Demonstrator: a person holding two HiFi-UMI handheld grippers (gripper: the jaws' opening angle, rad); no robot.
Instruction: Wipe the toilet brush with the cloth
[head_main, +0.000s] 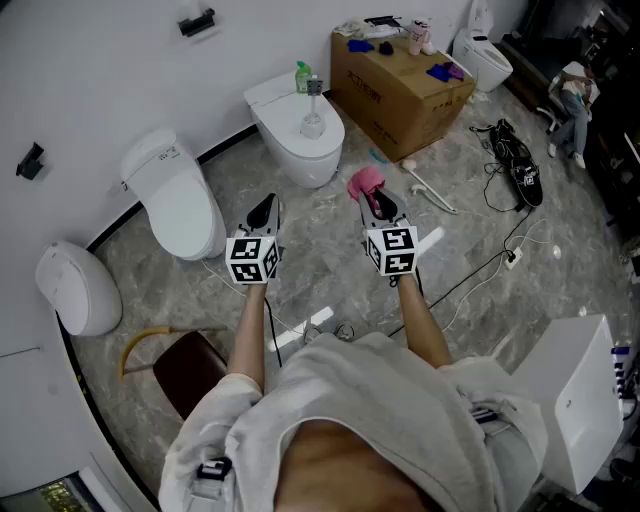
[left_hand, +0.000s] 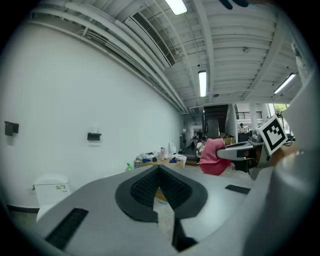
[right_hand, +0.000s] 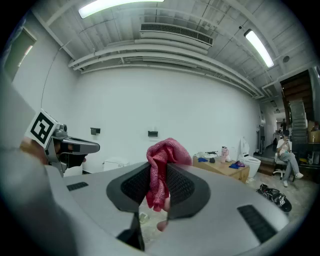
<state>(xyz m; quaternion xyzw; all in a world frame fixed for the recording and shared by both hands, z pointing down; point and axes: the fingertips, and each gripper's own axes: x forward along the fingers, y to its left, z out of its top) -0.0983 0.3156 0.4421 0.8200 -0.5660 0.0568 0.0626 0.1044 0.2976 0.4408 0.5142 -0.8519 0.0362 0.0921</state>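
Observation:
A toilet brush (head_main: 313, 108) with a grey handle stands upright in a clear holder on the closed lid of the middle toilet (head_main: 300, 150). My right gripper (head_main: 379, 203) is shut on a pink cloth (head_main: 364, 181), held in the air short of that toilet. In the right gripper view the cloth (right_hand: 162, 155) sticks up from between the pads of that gripper (right_hand: 158, 172). My left gripper (head_main: 265, 207) hangs level with it to the left, shut and with nothing in it. The left gripper view shows its own closed tips (left_hand: 159, 171) and the cloth (left_hand: 214, 156) off to the right.
Two more white toilets (head_main: 178, 200) (head_main: 78, 288) stand along the wall at left. Behind the middle toilet stands a green bottle (head_main: 302, 76). A cardboard box (head_main: 400, 85) stands right of it. A white long-handled tool (head_main: 430, 190) and black cables (head_main: 512, 150) lie on the floor. A brown stool (head_main: 190, 372) stands near my left leg.

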